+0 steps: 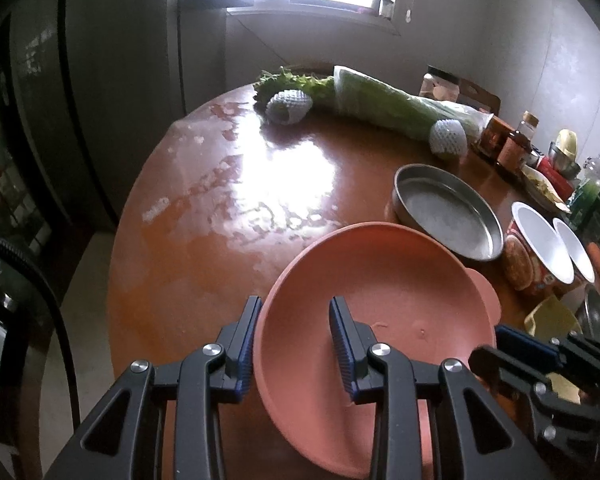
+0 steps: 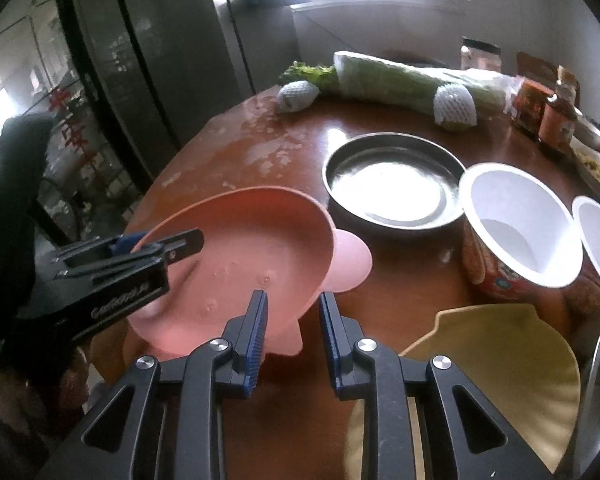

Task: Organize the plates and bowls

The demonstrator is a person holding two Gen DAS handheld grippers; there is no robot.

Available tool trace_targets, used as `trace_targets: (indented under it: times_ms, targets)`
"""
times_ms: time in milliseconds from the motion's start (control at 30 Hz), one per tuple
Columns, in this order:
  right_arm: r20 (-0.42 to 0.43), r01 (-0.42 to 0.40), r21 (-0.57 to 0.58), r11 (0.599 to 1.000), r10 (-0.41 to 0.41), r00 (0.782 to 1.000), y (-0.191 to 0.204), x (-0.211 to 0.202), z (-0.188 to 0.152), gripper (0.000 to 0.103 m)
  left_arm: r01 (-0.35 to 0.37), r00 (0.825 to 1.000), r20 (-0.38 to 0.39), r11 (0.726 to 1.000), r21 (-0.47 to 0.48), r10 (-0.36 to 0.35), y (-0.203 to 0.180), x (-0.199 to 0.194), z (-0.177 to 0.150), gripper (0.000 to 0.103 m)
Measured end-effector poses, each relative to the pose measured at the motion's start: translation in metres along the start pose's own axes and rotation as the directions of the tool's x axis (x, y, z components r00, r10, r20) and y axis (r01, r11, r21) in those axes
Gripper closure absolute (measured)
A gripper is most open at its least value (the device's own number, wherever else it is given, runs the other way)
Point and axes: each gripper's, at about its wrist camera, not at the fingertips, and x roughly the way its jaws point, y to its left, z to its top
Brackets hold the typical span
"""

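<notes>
- Pink plate: tilted, its far edge raised off the round wooden table, with a rounded ear-like tab on its right side. It sits at the table's near edge, in front of both grippers.
- Left gripper: its jaws straddle the plate's near-left rim, one finger outside, one inside, closed onto it. This hand has the plate.
- Right gripper: jaws drawn in with nothing between them, hovering just right of the plate's near edge, over bare table.
- Steel dish: just beyond the plate, up and to the right, probably the stacking spot.
- Two white-lined paper bowls stand right of it; a yellow scalloped plate lies nearest the right gripper.
</notes>
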Motion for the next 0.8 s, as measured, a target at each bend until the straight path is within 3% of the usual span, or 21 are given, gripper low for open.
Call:
trace_targets:
  times_ms: [800]
  targets:
    - [0.012,-0.043,-0.021,0.999,0.043,0.999,0.022,0.008,0.002,0.075,-0.030,0.999,-0.018,1.000,-0.004,0.030,0.016,0.035,0.017,0.068]
